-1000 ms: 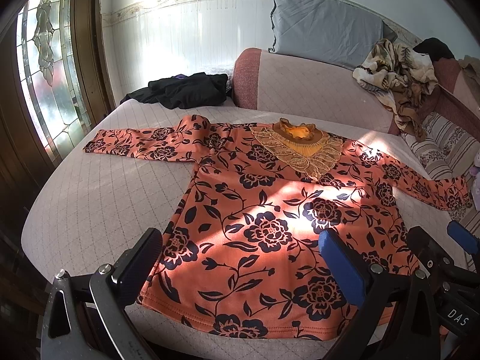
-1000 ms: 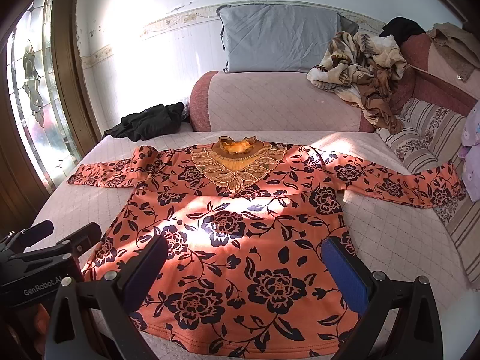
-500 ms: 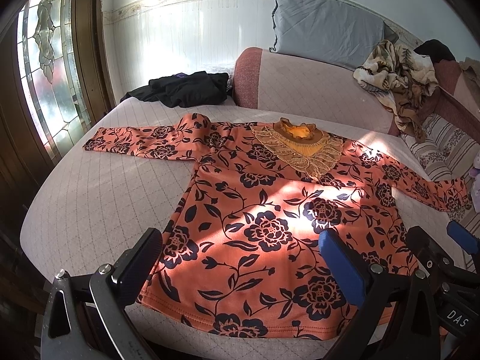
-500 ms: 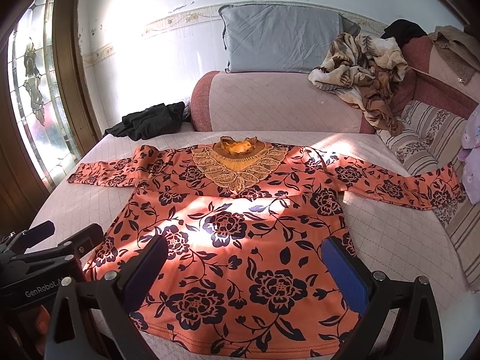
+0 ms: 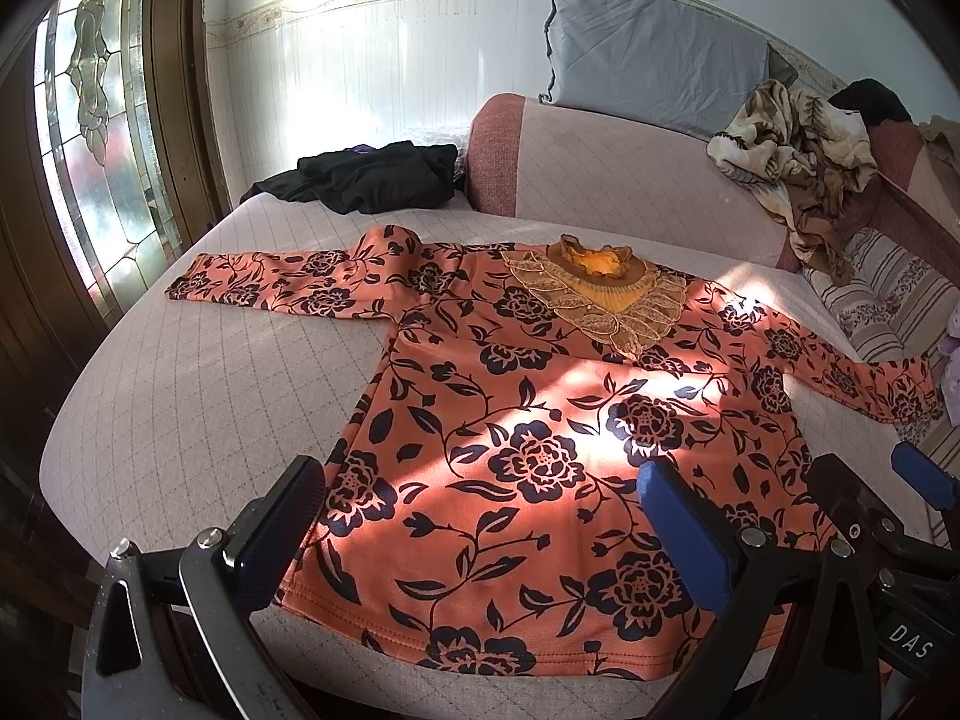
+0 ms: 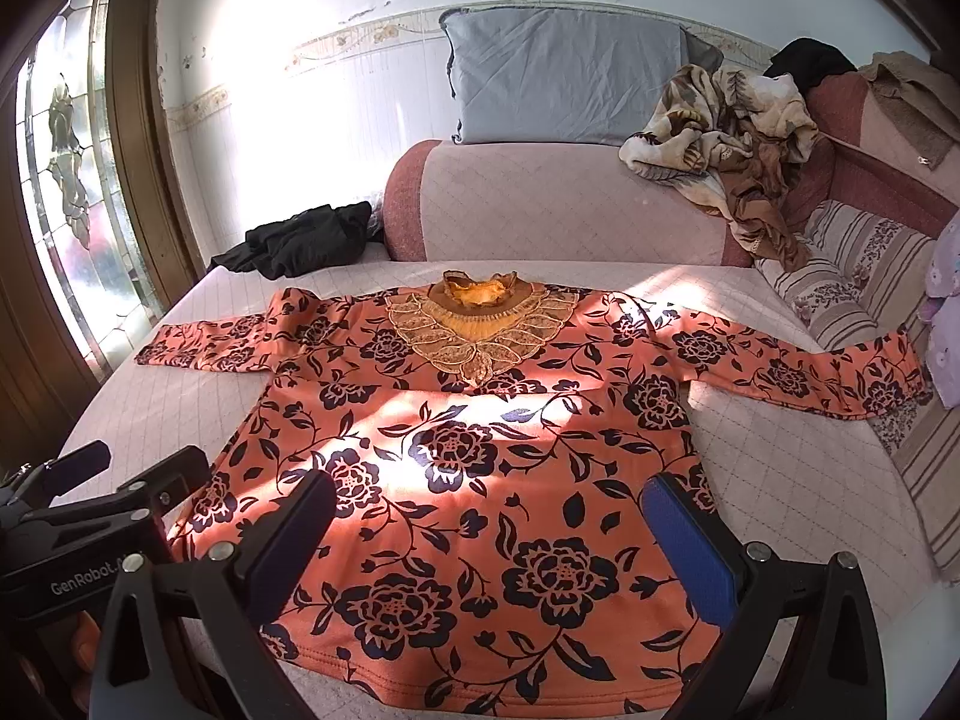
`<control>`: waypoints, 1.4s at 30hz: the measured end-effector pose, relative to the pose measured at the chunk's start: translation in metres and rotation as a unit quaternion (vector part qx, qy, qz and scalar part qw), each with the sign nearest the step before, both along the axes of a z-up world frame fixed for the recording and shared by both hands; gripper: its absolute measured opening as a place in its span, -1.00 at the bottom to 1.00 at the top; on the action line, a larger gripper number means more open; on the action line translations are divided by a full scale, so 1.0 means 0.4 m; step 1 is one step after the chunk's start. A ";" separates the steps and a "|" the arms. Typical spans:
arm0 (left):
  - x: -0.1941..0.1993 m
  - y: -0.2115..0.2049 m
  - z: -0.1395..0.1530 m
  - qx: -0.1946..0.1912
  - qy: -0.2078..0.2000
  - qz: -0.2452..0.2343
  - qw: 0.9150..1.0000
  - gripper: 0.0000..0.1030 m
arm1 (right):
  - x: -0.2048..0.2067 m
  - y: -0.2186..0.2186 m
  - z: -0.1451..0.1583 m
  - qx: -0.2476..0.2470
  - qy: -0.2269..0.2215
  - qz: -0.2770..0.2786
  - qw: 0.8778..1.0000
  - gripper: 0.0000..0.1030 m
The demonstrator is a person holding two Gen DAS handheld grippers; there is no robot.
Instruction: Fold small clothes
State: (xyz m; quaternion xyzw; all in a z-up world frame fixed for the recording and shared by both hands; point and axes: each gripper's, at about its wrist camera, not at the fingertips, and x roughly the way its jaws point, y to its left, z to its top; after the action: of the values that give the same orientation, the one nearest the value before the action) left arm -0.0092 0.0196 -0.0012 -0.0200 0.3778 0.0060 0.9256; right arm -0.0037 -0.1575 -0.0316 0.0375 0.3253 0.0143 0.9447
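Floral top [image 6: 480, 480] flat on bed [image 6: 780, 480] (sleeves spread); both grippers open.

1. Left claw [image 5: 480, 516]: black angular frame carrying two long flat fingers; the left pad [image 5: 277, 531] is dark with a fine textured face, the right pad [image 5: 681, 534] is blue.
2. Silver round-head screws sit at the base of each finger.
3. Right claw [image 6: 486, 540]: same build, black frame, one dark pad, one blue pad, silver screws at the finger roots.
4. Markings: white lettering "DAS" shows on the right claw's black body in the left wrist view; white "GenRobot" lettering shows on the left claw's body in the right wrist view.
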 end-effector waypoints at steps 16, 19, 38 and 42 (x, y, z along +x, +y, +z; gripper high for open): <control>0.003 0.002 -0.011 -0.002 0.002 -0.001 1.000 1.00 | 0.007 0.002 -0.013 0.005 0.003 0.003 1.000 1.00; 0.024 0.034 -0.024 -0.019 0.012 0.003 1.000 1.00 | 0.023 -0.022 -0.030 0.030 0.016 0.012 0.999 1.00; 0.332 0.515 -0.260 -0.020 0.086 0.261 0.961 1.00 | 0.171 -1.096 -0.289 0.323 0.050 -0.359 0.874 0.75; 0.359 0.526 -0.277 -0.017 0.070 0.272 0.960 1.00 | 0.238 -1.203 -0.307 0.314 0.046 -0.404 0.858 0.57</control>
State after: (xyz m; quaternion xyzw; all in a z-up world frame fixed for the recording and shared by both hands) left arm 0.1344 0.2299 -0.1119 -0.1375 0.4218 0.2525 0.8599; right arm 0.0916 -0.6386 -0.1545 0.4614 0.3031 -0.2691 0.7892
